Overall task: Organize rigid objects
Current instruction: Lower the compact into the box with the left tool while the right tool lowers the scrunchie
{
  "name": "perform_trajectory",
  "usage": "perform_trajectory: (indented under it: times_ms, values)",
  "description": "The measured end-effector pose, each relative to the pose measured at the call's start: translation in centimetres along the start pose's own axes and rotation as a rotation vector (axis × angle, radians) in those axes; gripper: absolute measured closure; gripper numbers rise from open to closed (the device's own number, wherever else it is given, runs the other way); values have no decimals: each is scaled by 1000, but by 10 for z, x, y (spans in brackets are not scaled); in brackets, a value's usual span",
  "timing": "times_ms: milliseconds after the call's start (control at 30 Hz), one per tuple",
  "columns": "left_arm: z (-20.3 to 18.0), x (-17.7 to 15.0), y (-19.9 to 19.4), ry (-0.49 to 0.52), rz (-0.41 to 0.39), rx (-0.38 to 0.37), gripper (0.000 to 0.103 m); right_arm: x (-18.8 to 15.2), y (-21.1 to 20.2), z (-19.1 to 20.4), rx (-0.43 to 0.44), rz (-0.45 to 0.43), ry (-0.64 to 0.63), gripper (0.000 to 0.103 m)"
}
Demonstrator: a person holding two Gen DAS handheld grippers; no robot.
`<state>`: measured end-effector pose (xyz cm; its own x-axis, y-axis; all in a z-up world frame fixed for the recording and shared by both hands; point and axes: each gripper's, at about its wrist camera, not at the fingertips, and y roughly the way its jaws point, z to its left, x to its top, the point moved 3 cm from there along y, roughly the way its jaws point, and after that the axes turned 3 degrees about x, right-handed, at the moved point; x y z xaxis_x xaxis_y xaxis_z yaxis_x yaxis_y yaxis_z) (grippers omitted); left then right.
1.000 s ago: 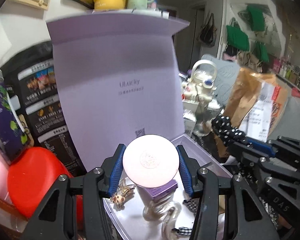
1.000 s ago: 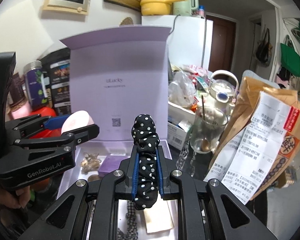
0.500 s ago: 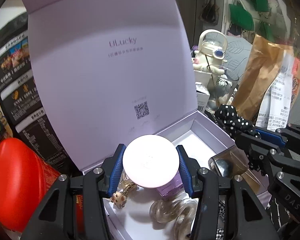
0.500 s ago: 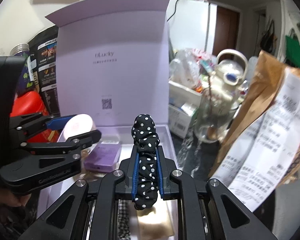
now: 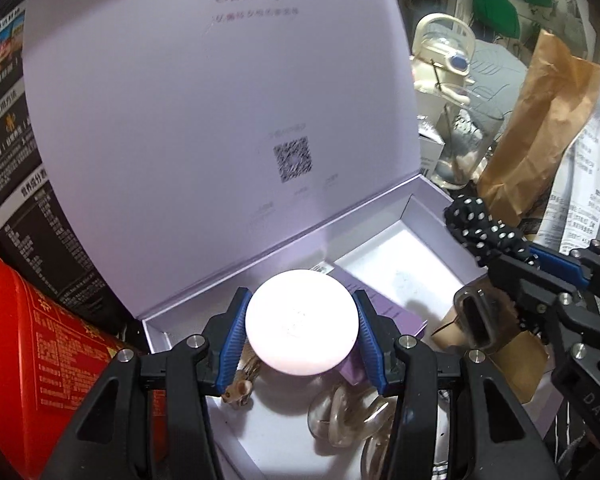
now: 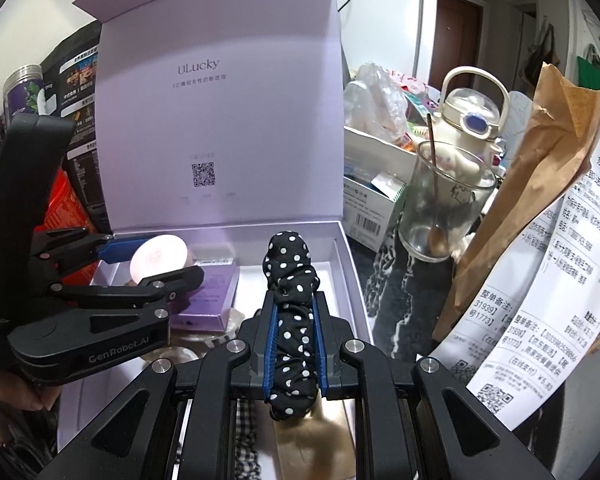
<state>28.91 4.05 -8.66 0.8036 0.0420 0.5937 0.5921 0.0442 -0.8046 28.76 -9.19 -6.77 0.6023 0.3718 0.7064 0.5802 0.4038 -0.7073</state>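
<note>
Left wrist view: the left gripper (image 5: 301, 334) has its blue ribbed fingers (image 5: 233, 342) clamped on either side of a round pink compact (image 5: 302, 322) — smooth, matte, disc-shaped — which hangs over the back left part of the lavender gift box (image 5: 428, 196). The box is stiff card with a white inside floor, and its tall lid (image 5: 220, 112) stands upright, printed "ULucky" with a QR code. Below the compact lie a flat purple carton (image 5: 388, 312), a glossy translucent twisted hair claw (image 5: 348, 420) and a small brown animal-shaped clip (image 5: 238, 388). Against the earlier frames, the gripper has dropped closer to the box floor, and the lid now fills most of the view. At the right edge the right gripper (image 5: 536, 268) carries a black polka-dot scrunchie (image 5: 484, 232) over the box's right side.

Right wrist view: the right gripper (image 6: 296, 336) has its fingers (image 6: 271, 340) squeezed shut on the soft, crumpled scrunchie (image 6: 292, 304), which stands upright above the box (image 6: 352, 264) (nearer its right wall). It has come forward and down since a second ago, the box interior looming larger. The left gripper (image 6: 156, 258) holds the compact (image 6: 158, 258) over the purple carton (image 6: 212, 292). A clear drinking glass (image 6: 444, 208) with a metal spoon and a crinkled brown paper bag (image 6: 540, 184) stand on the table to the right.
</note>
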Motion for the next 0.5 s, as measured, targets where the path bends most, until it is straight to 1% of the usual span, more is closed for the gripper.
perform_trajectory:
  times_ms: [67,100,167,267,367,500]
  values:
    - [0,0,1,-13,14,-23,53,0,1,0,-14,3,-4,87]
    - [-2,-1,2,-10,16,-23,53,0,1,2,-23,1,-13,87]
    - [-3,-1,3,0,18,-2,53,-1,1,7,-33,1,-32,85]
    - [-8,2,6,12,10,36,53,-2,2,13,-65,-5,-66,85]
    - [-11,3,7,21,8,41,53,-2,2,14,-68,-5,-71,85]
    - [-10,2,3,14,8,29,53,0,1,6,-55,3,-39,85]
